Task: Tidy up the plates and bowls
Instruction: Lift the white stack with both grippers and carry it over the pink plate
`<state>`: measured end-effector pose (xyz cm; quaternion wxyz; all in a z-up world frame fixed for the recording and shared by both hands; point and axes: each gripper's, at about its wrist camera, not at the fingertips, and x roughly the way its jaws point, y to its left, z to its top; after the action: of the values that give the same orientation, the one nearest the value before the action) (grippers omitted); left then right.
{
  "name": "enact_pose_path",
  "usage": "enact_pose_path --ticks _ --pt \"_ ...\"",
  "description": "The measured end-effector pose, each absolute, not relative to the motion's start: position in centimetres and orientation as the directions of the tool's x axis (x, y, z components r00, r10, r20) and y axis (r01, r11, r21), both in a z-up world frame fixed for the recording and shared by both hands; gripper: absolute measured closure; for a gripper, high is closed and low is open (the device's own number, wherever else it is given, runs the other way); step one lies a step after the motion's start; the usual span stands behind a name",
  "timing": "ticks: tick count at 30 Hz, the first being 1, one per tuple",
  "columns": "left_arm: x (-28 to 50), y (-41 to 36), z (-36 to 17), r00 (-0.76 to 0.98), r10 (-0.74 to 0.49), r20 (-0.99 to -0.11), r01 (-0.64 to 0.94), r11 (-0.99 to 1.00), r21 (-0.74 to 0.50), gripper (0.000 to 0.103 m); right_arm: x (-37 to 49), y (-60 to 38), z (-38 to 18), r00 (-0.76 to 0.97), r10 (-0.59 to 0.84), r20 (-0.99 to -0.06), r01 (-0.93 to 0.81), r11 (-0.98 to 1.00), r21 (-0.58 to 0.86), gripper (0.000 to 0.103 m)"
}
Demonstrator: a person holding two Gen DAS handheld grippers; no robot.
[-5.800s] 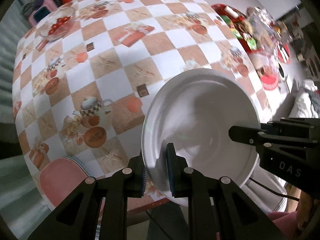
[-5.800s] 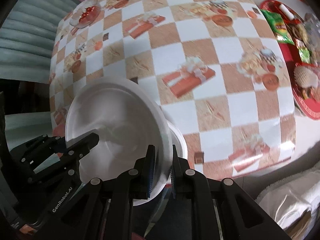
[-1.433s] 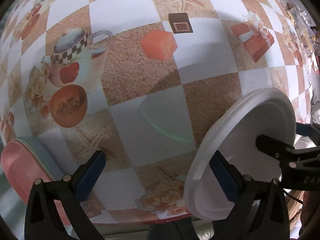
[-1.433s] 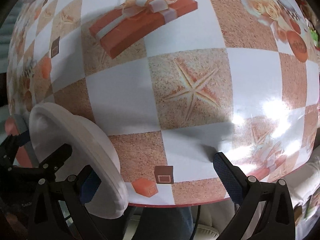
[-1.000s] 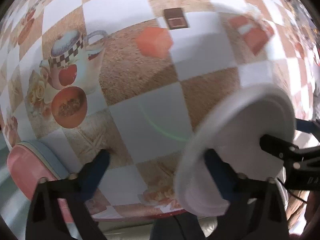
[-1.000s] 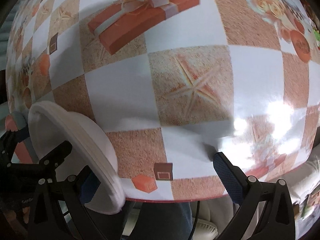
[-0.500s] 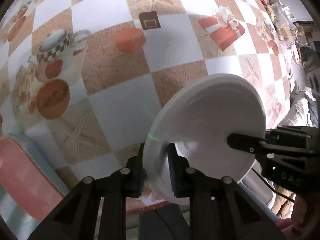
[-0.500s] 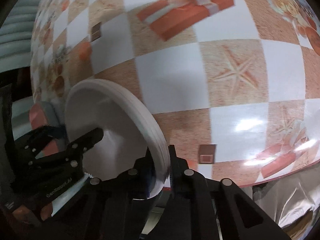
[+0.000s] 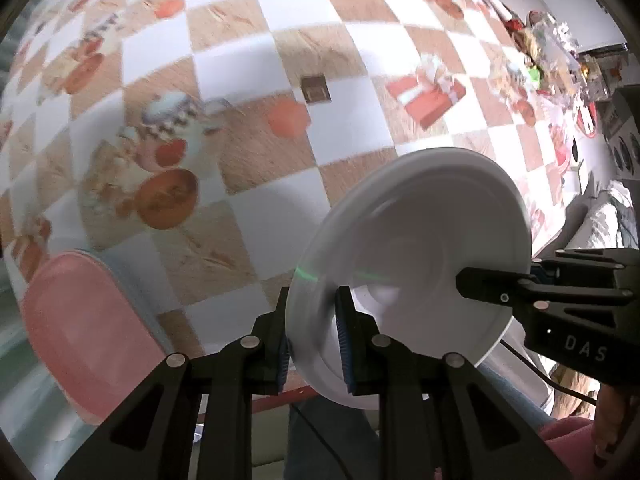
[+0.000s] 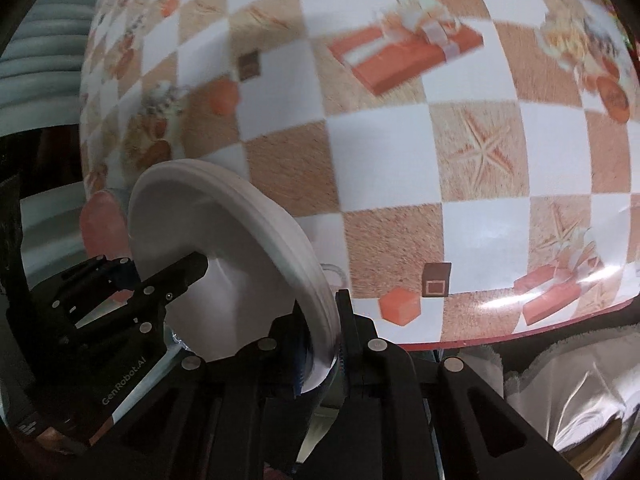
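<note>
Left gripper (image 9: 313,338) pinched near rim of white plate (image 9: 424,248), both fingers pressed against the edge. Right gripper (image 10: 320,338) clamped the opposite rim of plate (image 10: 224,248), fingers closed on it. In left wrist view the right gripper (image 9: 532,288) came in from the right side, one finger lying over the plate's face. In right wrist view the left gripper (image 10: 160,280) came in from the left, one finger tip (image 10: 192,266) over the plate's inner face. Plate was held tilted, up off the bench (image 9: 240,60), at the bench's near edge, partly past it. Rim looked layered in right wrist view; could not tell if one plate or a stack. Bench wore a checked cloth (image 10: 400,140) of white and tan squares with printed gift boxes, starfish, cups. Pink seat (image 9: 76,328) sat low left beside the bench in left wrist view. Red tray with packets (image 9: 560,64) sat far right on the bench, well apart from the plate. Both views motion-blurred. Crumpled pale fabric (image 10: 568,400) lay below the bench edge at lower right in right wrist view.
</note>
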<state>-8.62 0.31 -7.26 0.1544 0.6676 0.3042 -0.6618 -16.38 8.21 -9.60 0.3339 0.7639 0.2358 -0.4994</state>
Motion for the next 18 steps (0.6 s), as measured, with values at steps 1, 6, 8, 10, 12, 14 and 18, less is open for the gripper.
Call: enact_pose_path --ticks 1,6,8,10,12,14,18 --pt "-8.4 0.1 -6.8 -0.068 0.194 -0.979 0.614 -0.765 -0.194 0.081 -16.3 8.2 -9.3 0.387 0.025 -0.922 0.697 -0.663 0.274 0.089" --pt "-6.7 -1.1 -4.8 -0.107 0.146 -0.983 0.643 -0.744 -0.180 0.081 -14.3 5.9 -7.2 0.353 0.014 -0.936 0.734 -0.624 0.268 0.089" --pt "-5.4 -1.1 -4.6 -0.119 0.126 -0.985 0.657 -0.734 -0.174 0.080 -13.0 4.1 -6.4 0.341 0.011 -0.940 0.749 -0.607 0.265 0.089" --pt "-4.3 -1.5 -4.3 -0.133 0.109 -0.985 0.672 -0.721 -0.171 0.080 -12.3 2.4 -5.5 0.327 0.009 -0.945 0.768 -0.585 0.260 0.089" --pt "-3.4 -1.8 -3.9 -0.144 0.097 -0.985 0.689 -0.705 -0.170 0.080 -11.7 1.2 -5.0 0.317 0.010 -0.948 0.788 -0.559 0.258 0.089" --pt "-2.5 -2.3 -3.5 -0.155 0.082 -0.985 0.709 -0.685 -0.168 0.080 -10.9 0.3 -4.6 0.307 0.011 -0.952 0.806 -0.535 0.254 0.089" --pt "0.0 -3.3 -2.9 -0.167 0.058 -0.984 0.745 -0.647 -0.165 0.080 -9.2 -1.3 -4.2 0.294 0.018 -0.956 0.840 -0.483 0.249 0.089"
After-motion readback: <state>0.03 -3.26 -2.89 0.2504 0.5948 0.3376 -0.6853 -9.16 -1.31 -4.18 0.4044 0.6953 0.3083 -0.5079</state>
